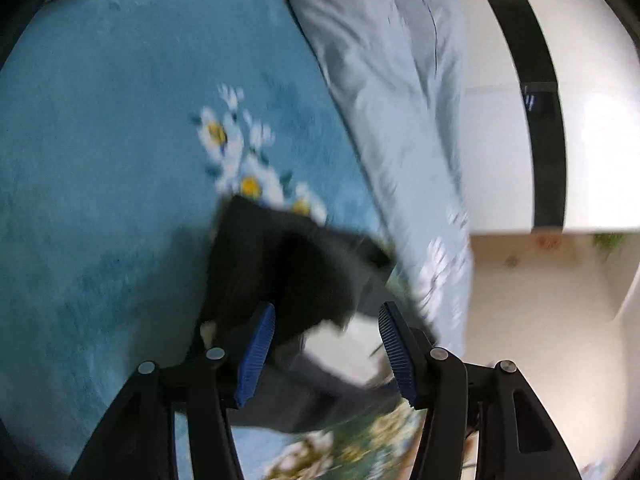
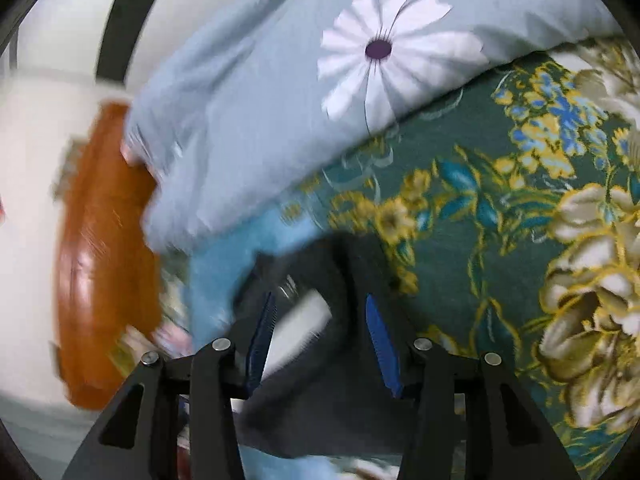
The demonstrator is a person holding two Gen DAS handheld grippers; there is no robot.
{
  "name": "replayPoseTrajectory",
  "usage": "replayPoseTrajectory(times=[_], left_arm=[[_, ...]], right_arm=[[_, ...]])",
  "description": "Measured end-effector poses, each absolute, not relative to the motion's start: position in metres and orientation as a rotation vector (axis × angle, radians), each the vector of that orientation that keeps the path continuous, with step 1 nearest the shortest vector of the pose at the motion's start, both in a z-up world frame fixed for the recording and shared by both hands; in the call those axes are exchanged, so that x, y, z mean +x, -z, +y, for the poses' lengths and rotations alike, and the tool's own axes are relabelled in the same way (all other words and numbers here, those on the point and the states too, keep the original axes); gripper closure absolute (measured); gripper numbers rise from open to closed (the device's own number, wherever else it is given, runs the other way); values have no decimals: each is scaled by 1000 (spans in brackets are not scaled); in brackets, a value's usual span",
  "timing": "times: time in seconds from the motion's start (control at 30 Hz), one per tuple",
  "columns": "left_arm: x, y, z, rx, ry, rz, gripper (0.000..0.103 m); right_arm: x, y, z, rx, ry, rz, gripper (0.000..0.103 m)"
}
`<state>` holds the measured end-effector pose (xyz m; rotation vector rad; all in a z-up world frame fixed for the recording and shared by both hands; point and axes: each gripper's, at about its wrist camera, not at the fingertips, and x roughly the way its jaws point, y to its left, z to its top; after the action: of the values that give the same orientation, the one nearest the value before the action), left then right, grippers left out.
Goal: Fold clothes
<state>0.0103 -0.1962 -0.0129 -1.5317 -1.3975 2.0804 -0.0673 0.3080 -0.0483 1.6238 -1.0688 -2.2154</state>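
A dark grey-black garment (image 1: 296, 264) lies bunched on a teal floral blanket (image 1: 120, 140), with a white patch showing on it. My left gripper (image 1: 326, 316) is open, its blue pads (image 1: 256, 354) spread on either side of the garment's near part. In the right wrist view the same dark garment (image 2: 332, 380) with a white patch lies between and below the blue pads (image 2: 380, 340) of my right gripper (image 2: 320, 304), which is also open. Both views are blurred by motion. Whether the pads touch the cloth I cannot tell.
A pale blue quilt with white flowers (image 1: 400, 100) (image 2: 280, 100) lies along the bed's side. A dark green floral sheet (image 2: 520, 220) covers the bed at right. An orange-brown wooden piece (image 2: 104, 260) stands at the left. White wall and black frame (image 1: 532, 80) lie beyond.
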Motion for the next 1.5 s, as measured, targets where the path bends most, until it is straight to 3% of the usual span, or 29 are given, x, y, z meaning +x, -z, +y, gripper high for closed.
replayPoseTrajectory(times=[0.13, 0.2, 0.23, 0.3, 0.33, 0.47, 0.73, 0.87, 0.97, 1.0, 1.1, 1.13, 1.2, 1.33, 1.37, 1.43, 1.5], left_arm=[[16, 8, -170, -1639, -2190, -1190, 47], [13, 7, -166, -1693, -2222, -1136, 50], [12, 7, -168, -1713, -2221, -1147, 68], [7, 7, -170, -1743, -2249, -1116, 96], [6, 9, -171, -1759, -2260, -1096, 96], [4, -4, -190, -1665, -2227, -1193, 96], [-26, -16, -245, -1486, -2179, -1580, 97], [-45, 4, -244, -1599, -2174, -1560, 96], [-47, 4, -246, -1575, -2160, -1575, 93], [-47, 2, -247, -1559, -2149, -1581, 87], [-42, -6, -250, -1482, -2133, -1587, 53], [-38, -10, -250, -1447, -2145, -1570, 48], [-22, -17, -248, -1445, -2210, -1473, 44], [23, -2, -242, -1530, -2305, -1341, 44], [36, 7, -240, -1564, -2304, -1334, 44], [61, 29, -237, -1613, -2278, -1391, 44], [84, 46, -233, -1595, -2207, -1554, 44]], right_arm=[[-75, 59, 286, 1700, 2236, -973, 55], [-79, 57, 280, 1721, 2271, -913, 59], [-82, 56, 279, 1741, 2298, -884, 70], [-85, 54, 280, 1763, 2335, -865, 92], [-86, 51, 282, 1770, 2344, -856, 97], [-90, 33, 289, 1735, 2342, -838, 97], [-131, 27, 306, 1623, 2246, -1165, 97], [-146, 56, 301, 1673, 2201, -1274, 97], [-149, 66, 298, 1672, 2189, -1281, 93], [-149, 65, 297, 1659, 2195, -1262, 91], [-147, 61, 298, 1598, 2212, -1235, 76], [-144, 57, 302, 1561, 2227, -1238, 66], [-134, 47, 309, 1485, 2258, -1242, 54], [-94, 37, 323, 1412, 2266, -1203, 49], [-79, 40, 326, 1414, 2260, -1195, 44], [-49, 49, 332, 1442, 2253, -1183, 33], [-17, 66, 337, 1491, 2241, -1192, 33]])
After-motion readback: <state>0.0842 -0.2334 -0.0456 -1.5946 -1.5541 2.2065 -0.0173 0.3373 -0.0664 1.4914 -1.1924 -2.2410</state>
